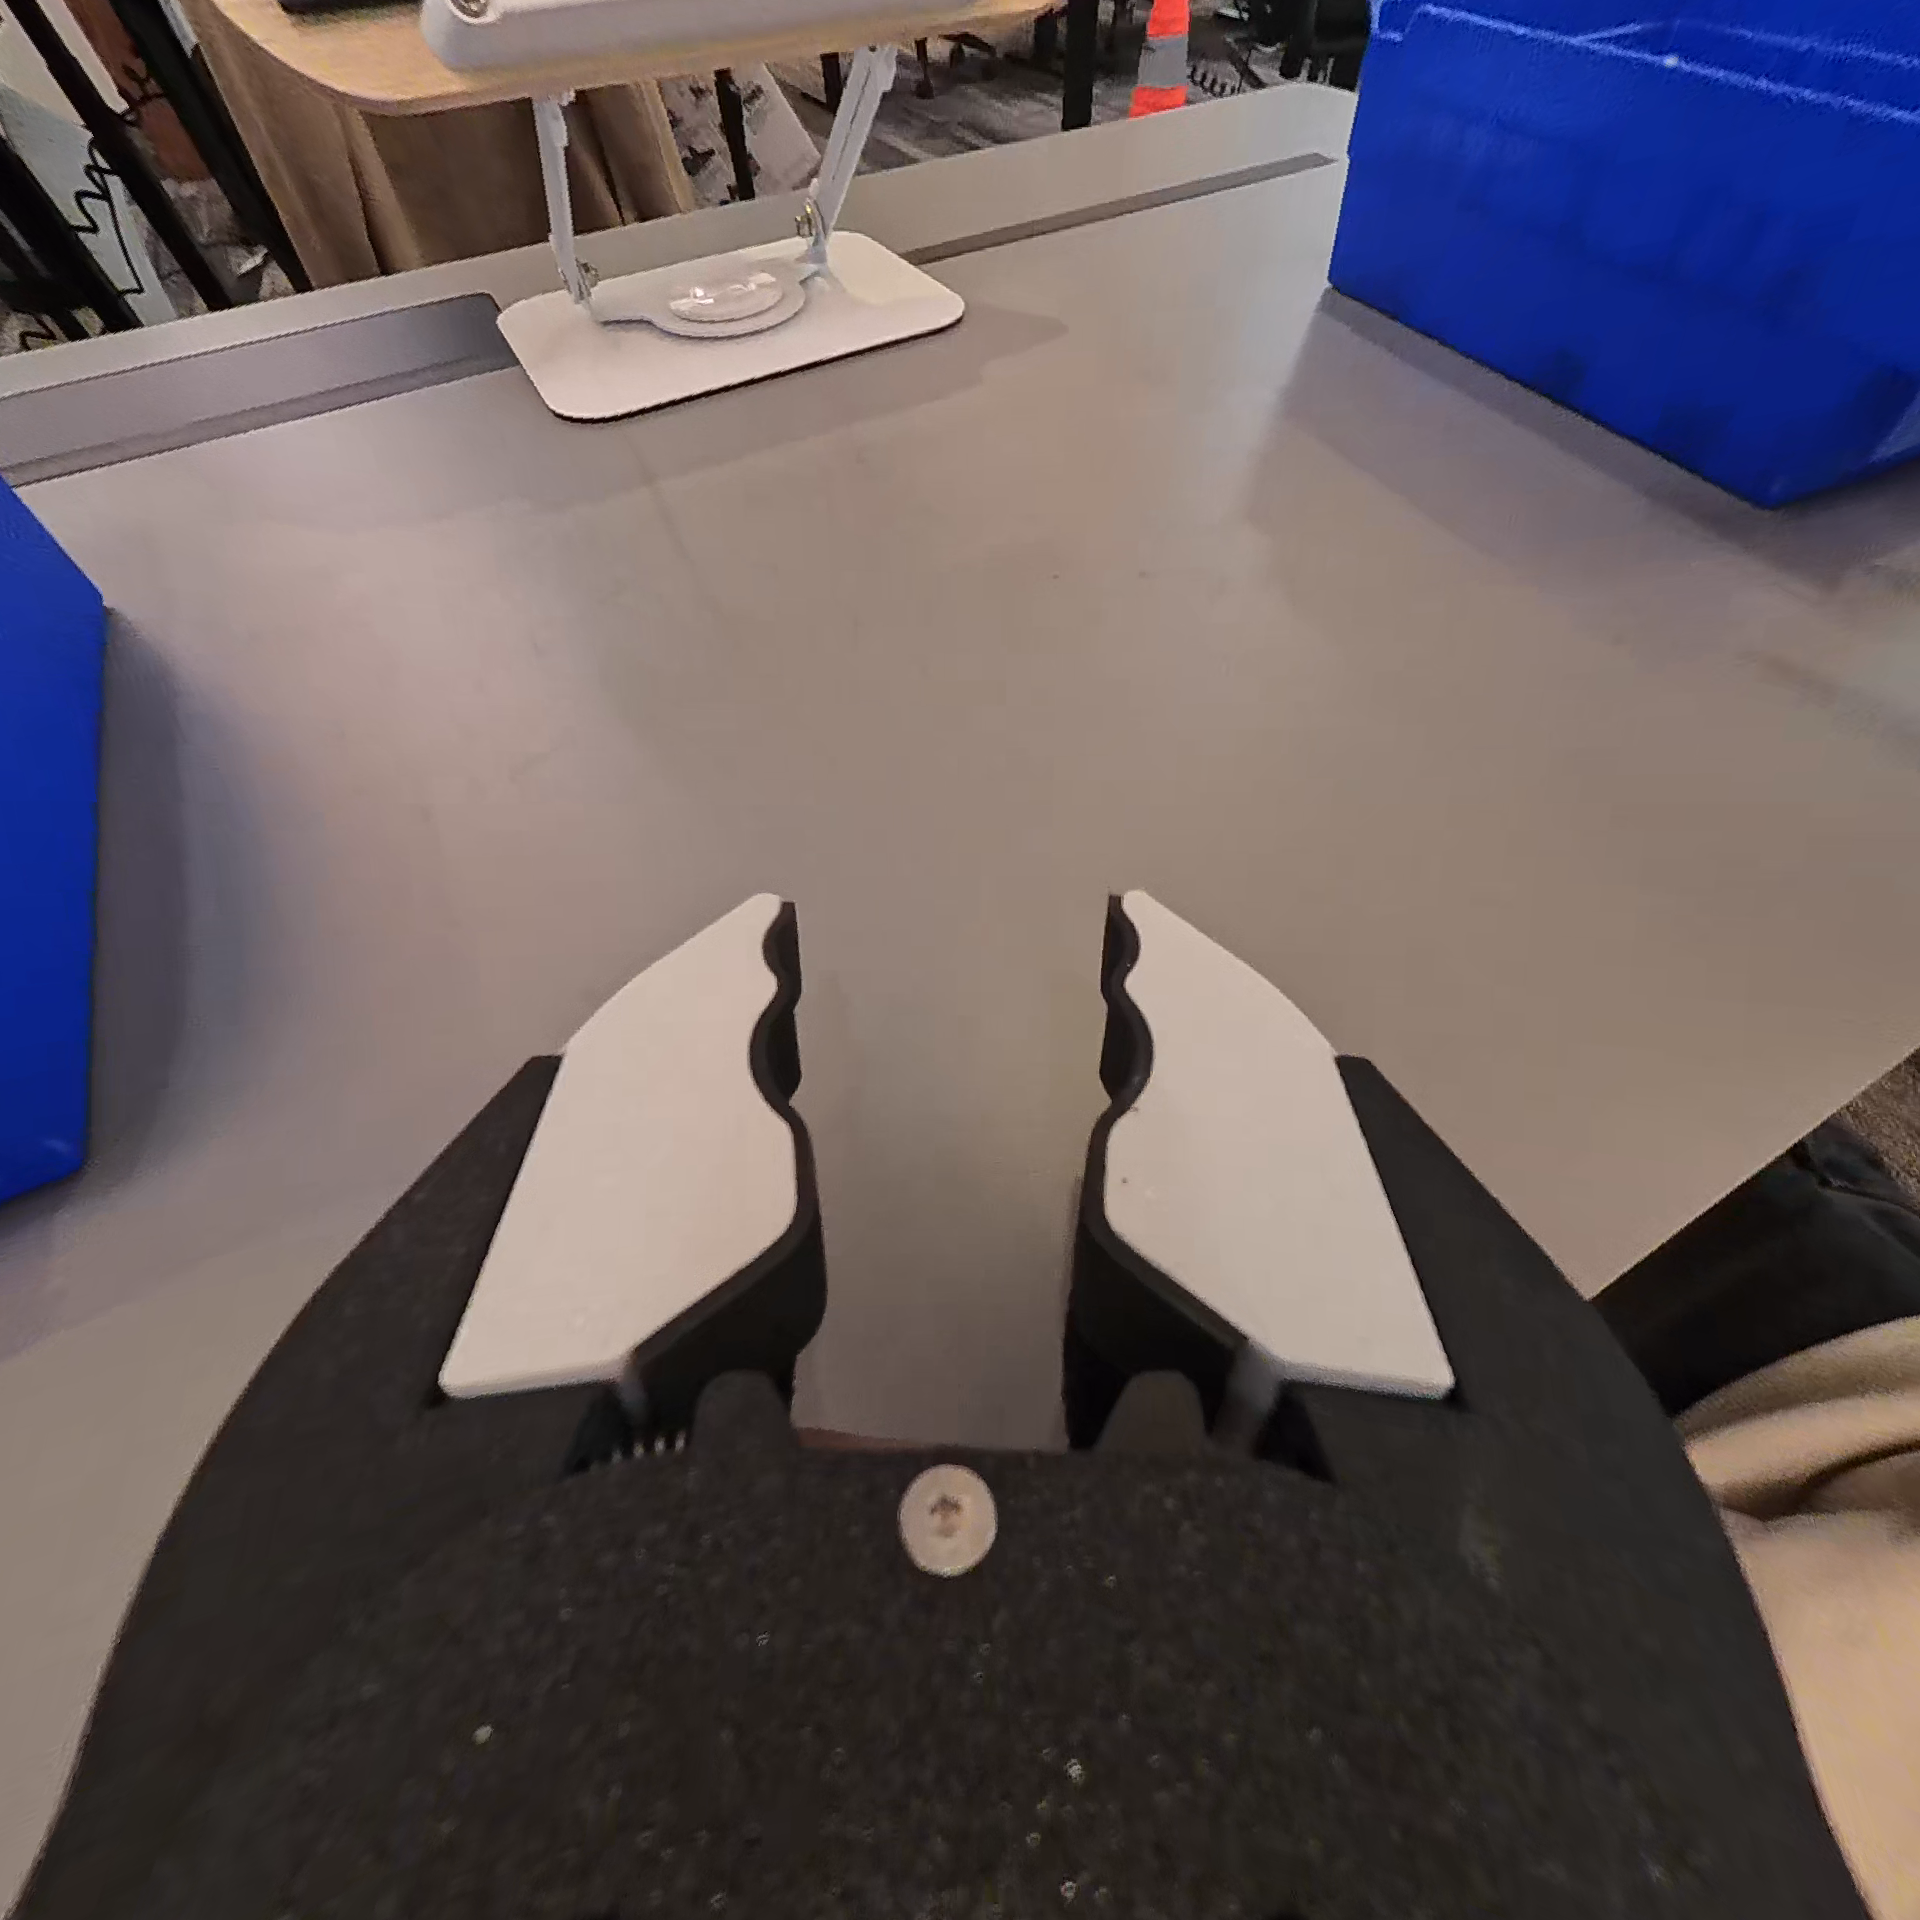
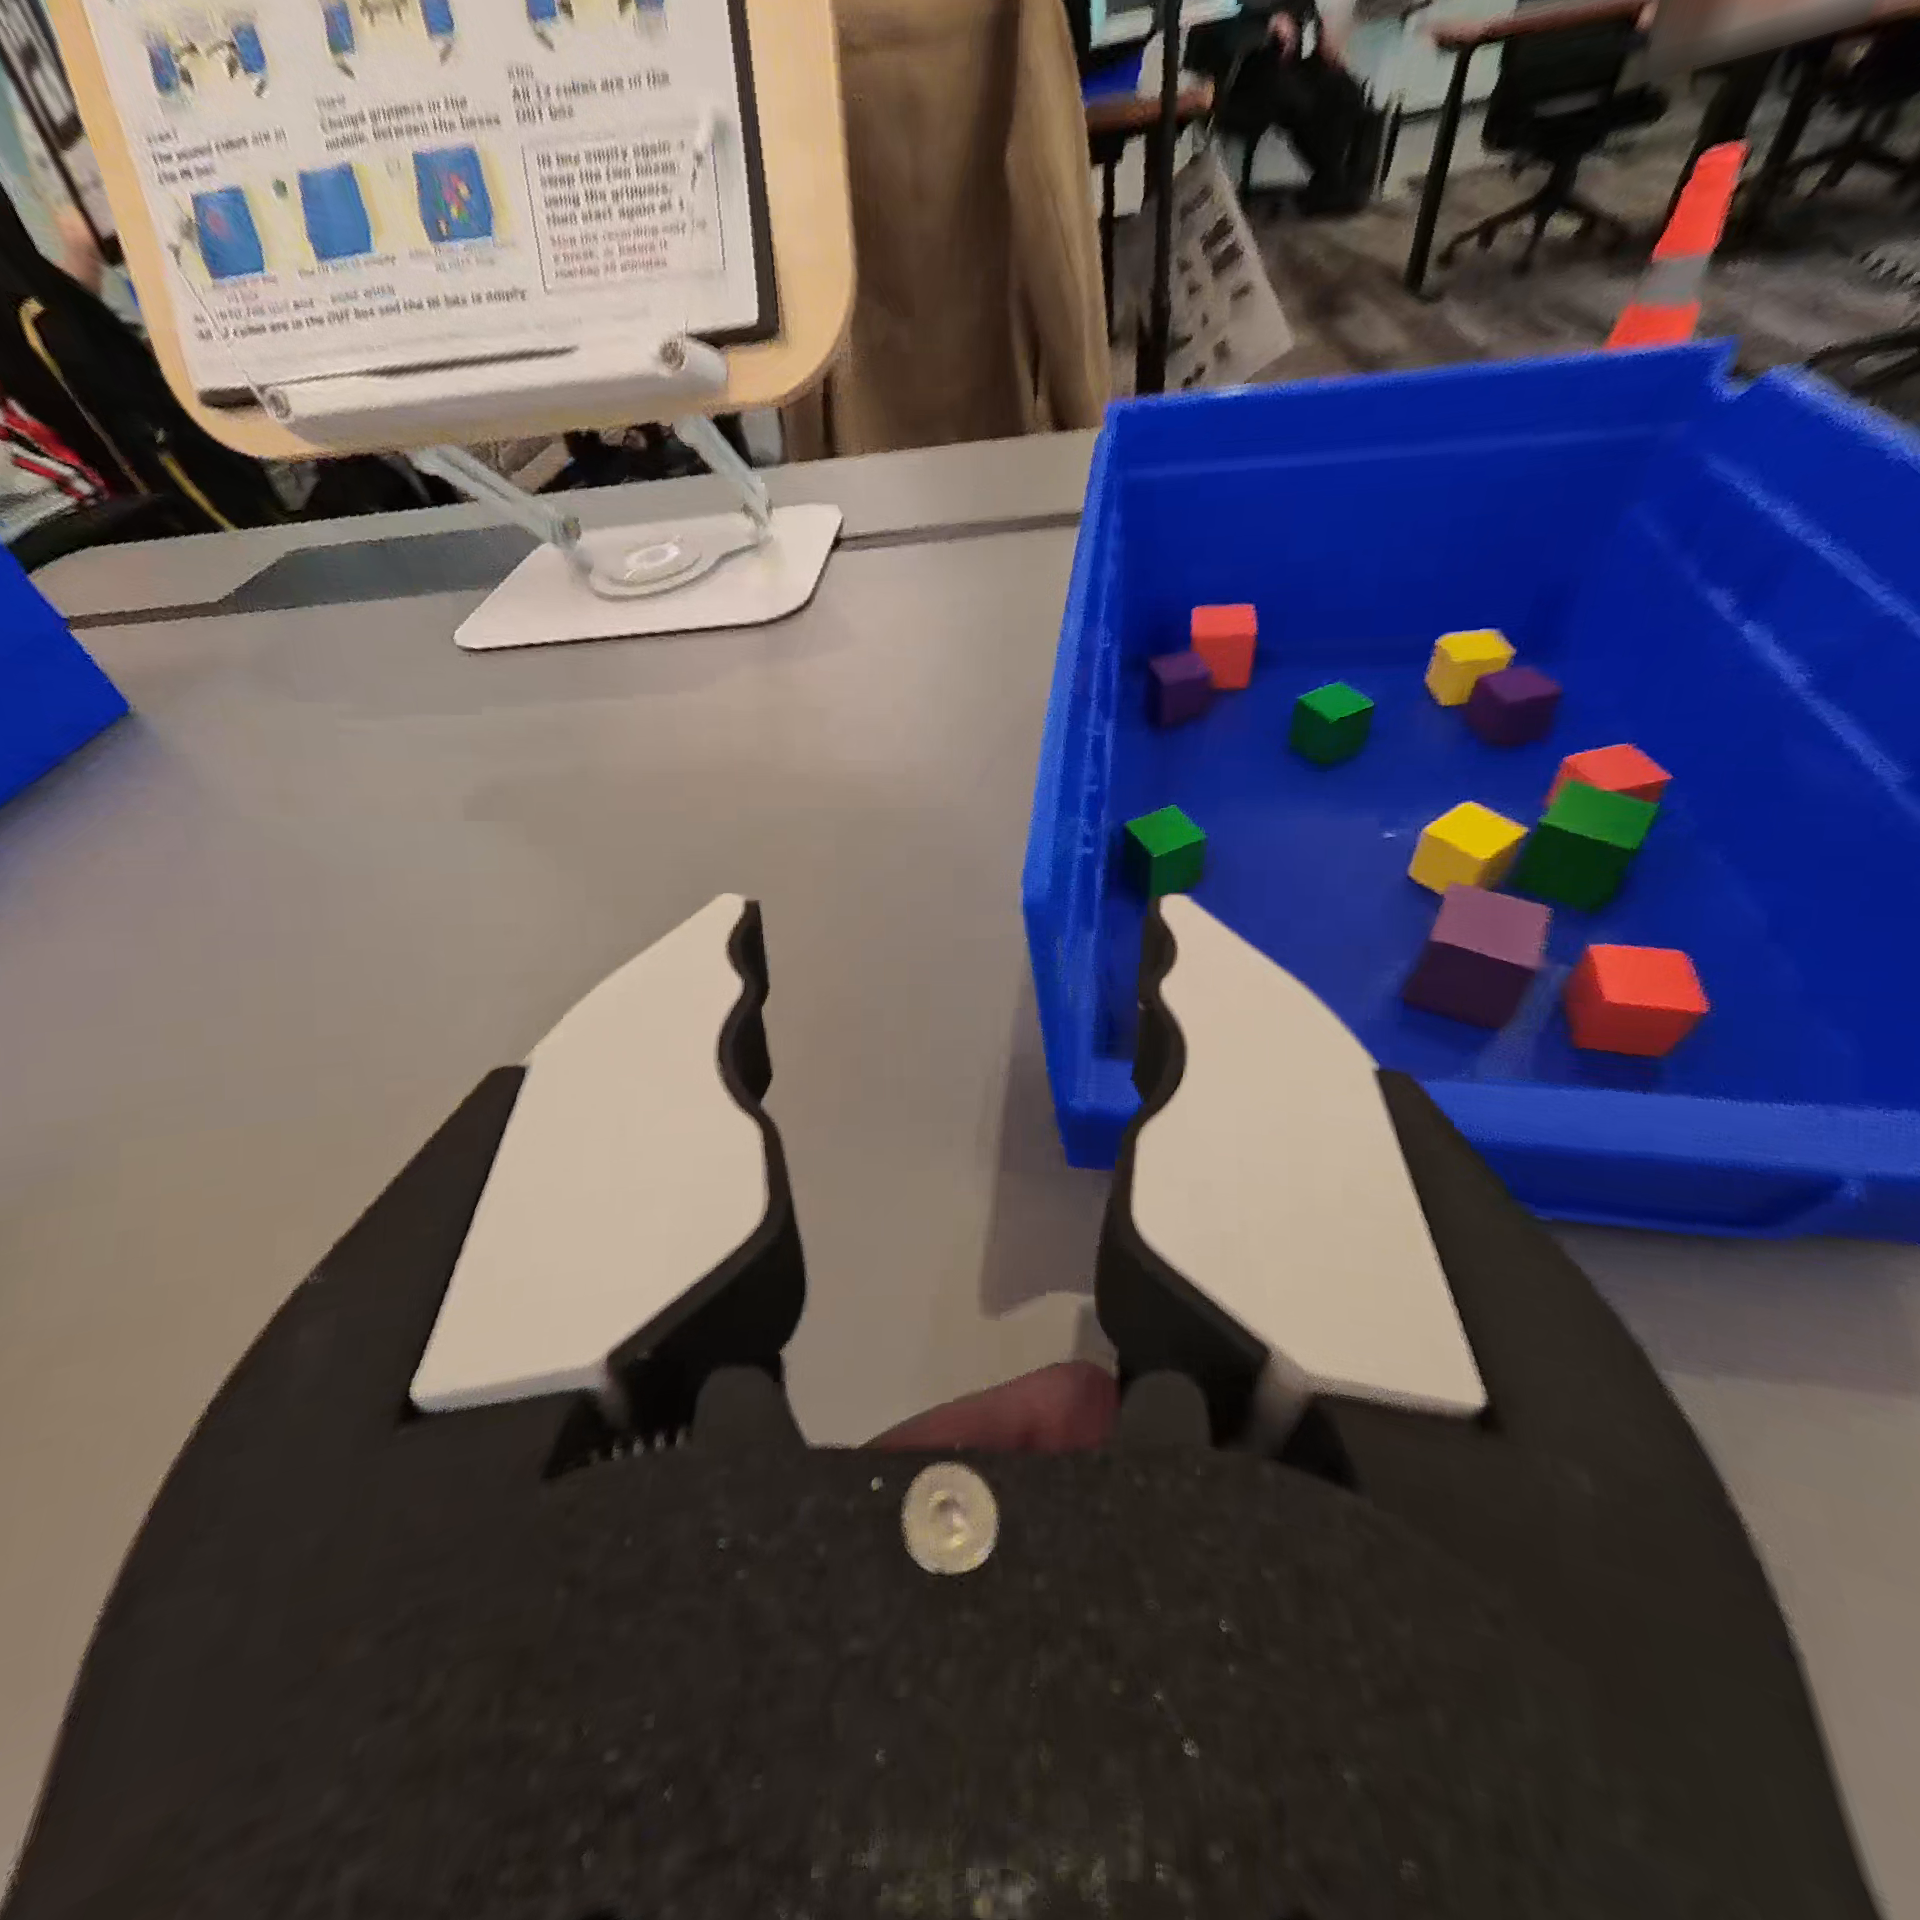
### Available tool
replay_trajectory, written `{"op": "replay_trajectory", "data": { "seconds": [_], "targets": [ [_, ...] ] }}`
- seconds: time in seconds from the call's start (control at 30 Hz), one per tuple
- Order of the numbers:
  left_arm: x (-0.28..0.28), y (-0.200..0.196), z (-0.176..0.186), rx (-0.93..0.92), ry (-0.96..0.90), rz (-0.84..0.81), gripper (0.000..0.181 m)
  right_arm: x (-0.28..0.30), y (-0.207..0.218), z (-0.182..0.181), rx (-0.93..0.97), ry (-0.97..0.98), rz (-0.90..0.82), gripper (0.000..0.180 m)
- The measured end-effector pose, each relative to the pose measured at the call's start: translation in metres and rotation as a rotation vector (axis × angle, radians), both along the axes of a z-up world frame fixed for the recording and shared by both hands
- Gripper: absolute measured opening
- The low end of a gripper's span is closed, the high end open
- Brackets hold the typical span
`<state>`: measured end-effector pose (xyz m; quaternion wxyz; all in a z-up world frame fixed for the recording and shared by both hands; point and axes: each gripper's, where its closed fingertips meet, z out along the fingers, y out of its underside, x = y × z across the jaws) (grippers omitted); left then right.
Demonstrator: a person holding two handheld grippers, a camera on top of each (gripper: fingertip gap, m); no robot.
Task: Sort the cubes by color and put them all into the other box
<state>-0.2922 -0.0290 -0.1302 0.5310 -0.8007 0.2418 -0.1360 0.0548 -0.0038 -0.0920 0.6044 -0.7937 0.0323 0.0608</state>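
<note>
Nearest in the left wrist view: left gripper (image 1: 951,904), black body, white finger plates, jaws apart with nothing between, hovering over bare grey table (image 1: 1039,644). Same build on the right gripper (image 2: 954,909), jaws likewise apart and empty, right fingertip just in front of the near left corner of the blue box (image 2: 1351,1132).

Inside that box, scattered on the floor: small painted cubes, matte, sharp-edged. Orange cube (image 2: 1224,644) touching a purple cube (image 2: 1179,686) near the far left; green cube (image 2: 1331,722) alone; yellow cube (image 2: 1465,665) against another purple cube (image 2: 1512,704); green cube by the left wall (image 2: 1164,849); tilted orange cube (image 2: 1614,771) leaning on a green cube (image 2: 1590,844), yellow cube (image 2: 1465,845) beside it; large purple cube (image 2: 1477,953) and orange cube at front (image 2: 1634,997). No long axis to a cube; most turned at differing angles, unsorted.

Second blue box (image 1: 42,862) at the left edge of the table, contents hidden. Instruction sheet (image 2: 436,177) on a white stand (image 2: 644,582) at the far edge of the table, print too blurred to make out. Orange cone (image 2: 1683,249) on the floor beyond.
</note>
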Motion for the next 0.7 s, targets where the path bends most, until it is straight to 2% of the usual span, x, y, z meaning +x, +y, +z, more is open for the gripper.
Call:
{"op": "replay_trajectory", "data": {
  "seconds": [0.1, 0.27, 0.37, 0.43, 0.47, 0.57, 0.7],
  "targets": [
    [0.001, -0.001, -0.001, -0.002, 0.005, -0.008, 0.056, -0.011, 0.017, -0.02, -0.07, -0.005, 0.017, 0.075],
    [0.009, -0.002, -0.006, -0.018, 0.012, -0.029, 0.056, -0.027, 0.028, -0.026, -0.076, -0.069, 0.01, 0.08],
    [0.032, -0.003, -0.008, -0.053, -0.005, -0.083, 0.057, -0.051, 0.022, -0.022, -0.066, -0.009, 0.134, 0.07],
    [0.063, 0.0, -0.003, -0.051, 0.007, -0.14, 0.061, -0.066, 0.004, -0.002, 0.018, 0.089, 0.247, 0.063],
    [0.083, 0.001, -0.001, -0.057, 0.017, -0.176, 0.062, -0.059, -0.006, 0.008, 0.068, 0.087, 0.233, 0.062],
    [0.155, 0.01, 0.013, -0.067, -0.014, -0.279, 0.064, 0.009, -0.037, 0.028, 0.151, 0.006, 0.001, 0.06],
    [0.263, 0.028, 0.023, -0.149, -0.128, -0.38, 0.073, 0.107, -0.07, 0.027, 0.153, -0.008, -0.297, 0.058]
  ]
}}
